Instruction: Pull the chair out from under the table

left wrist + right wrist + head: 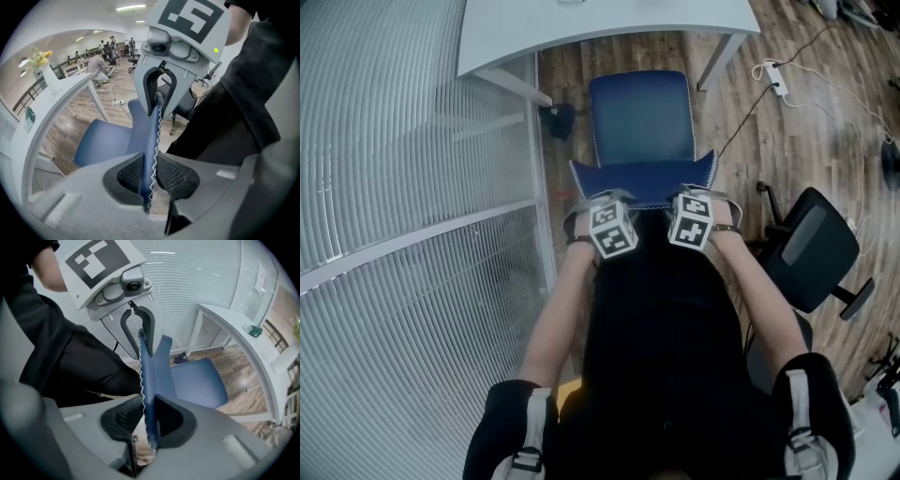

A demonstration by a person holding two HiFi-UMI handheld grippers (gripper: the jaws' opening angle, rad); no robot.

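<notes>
Blue chair held at the backrest top by 2 grippers.
The chair [642,117] stands on the wood floor [750,122], its seat front near the edge of the white bench [581,33]. The jaws of the left gripper [149,174] and the right gripper [147,420] are clamped on the backrest [642,180] edge, side by side.

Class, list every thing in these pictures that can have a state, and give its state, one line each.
blue chair: upright, seat looks clear of the table.
left gripper: shut on the blue chair's back.
right gripper: shut on the blue chair's back.
table: standing.
black chair: upright, untouched.
vase: upright on the table.
</notes>
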